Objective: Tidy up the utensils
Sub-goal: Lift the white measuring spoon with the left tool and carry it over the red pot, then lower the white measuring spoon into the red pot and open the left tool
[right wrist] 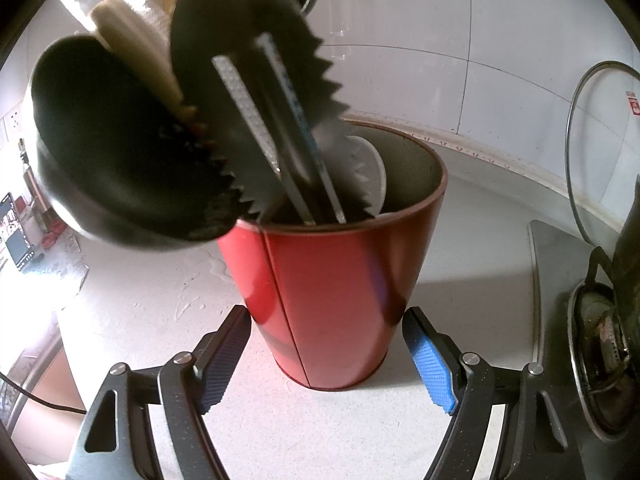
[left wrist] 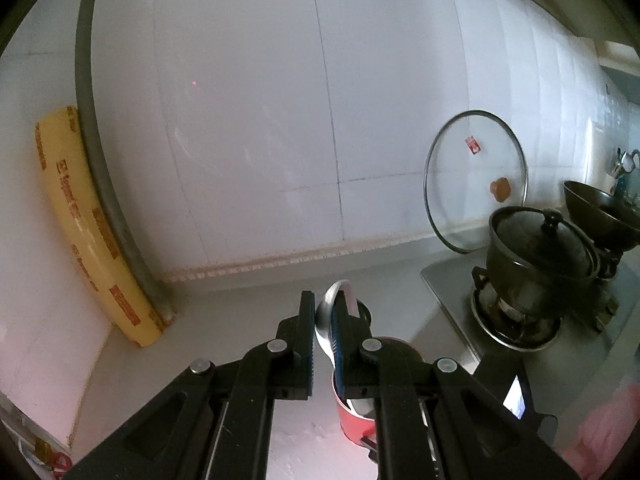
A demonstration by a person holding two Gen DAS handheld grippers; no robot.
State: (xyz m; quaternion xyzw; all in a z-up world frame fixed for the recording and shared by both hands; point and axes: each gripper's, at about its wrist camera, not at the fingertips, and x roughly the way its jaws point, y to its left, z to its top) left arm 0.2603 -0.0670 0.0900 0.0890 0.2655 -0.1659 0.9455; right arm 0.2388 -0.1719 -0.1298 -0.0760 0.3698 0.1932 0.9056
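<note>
A red holder (right wrist: 332, 300) stands upright on the pale bench (right wrist: 160, 320), crowded with black serrated utensils (right wrist: 256, 92) leaning out leftward; the right tongs (right wrist: 326, 360) are spread wide on either side of its base, apparently ready to steady it; the left tongs (left wrist: 323, 344) are clenched on a white-handled utensil (left wrist: 340, 296) above the holder, likely for lowering it in.

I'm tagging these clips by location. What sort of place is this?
Most likely a home kitchen: a black pot sits on a gas stove, a glass lid leans against the tiled wall, and a red utensil holder stands on the counter.
</note>
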